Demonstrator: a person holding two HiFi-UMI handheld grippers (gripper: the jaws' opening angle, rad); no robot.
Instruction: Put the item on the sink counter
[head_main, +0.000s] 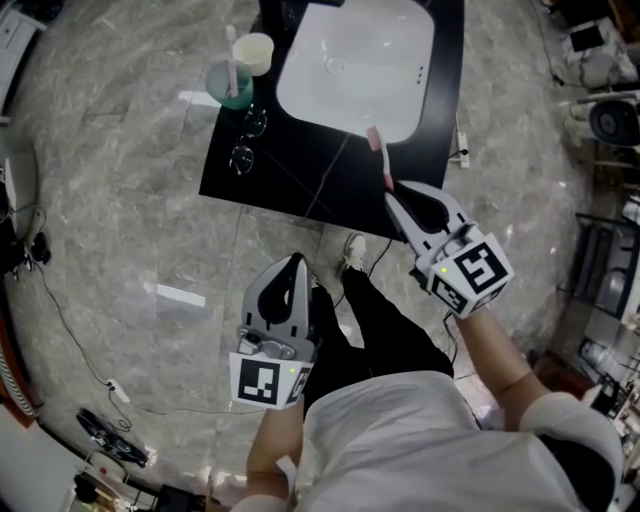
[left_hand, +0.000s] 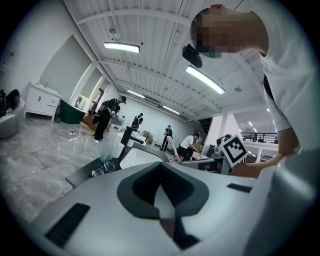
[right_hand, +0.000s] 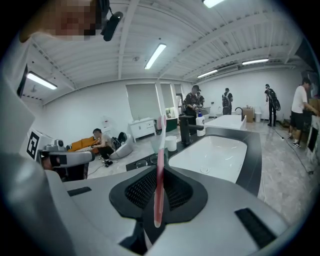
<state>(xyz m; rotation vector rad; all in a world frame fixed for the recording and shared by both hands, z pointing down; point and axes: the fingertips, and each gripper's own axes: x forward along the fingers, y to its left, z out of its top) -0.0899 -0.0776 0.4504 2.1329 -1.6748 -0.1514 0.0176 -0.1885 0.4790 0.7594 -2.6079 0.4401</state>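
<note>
Our left gripper (left_hand: 161, 200), jaws together and empty, hangs back. Our right gripper (right_hand: 159, 202) is clamped on the thin pink plastic toothbrush (right_hand: 160, 165), upright between its jaws. Just ahead lies the black sink counter (right_hand: 253, 147) with the white oval basin (right_hand: 215, 152). We judge this the carrying step; next we must lower the toothbrush onto bare counter and release.

surface: black sink counter (head_main: 290, 185) | set in it: white basin (head_main: 355, 65) | left of basin: green cup (head_main: 228, 90), cream cup (head_main: 254, 52), eyeglasses (head_main: 247, 140)
</note>
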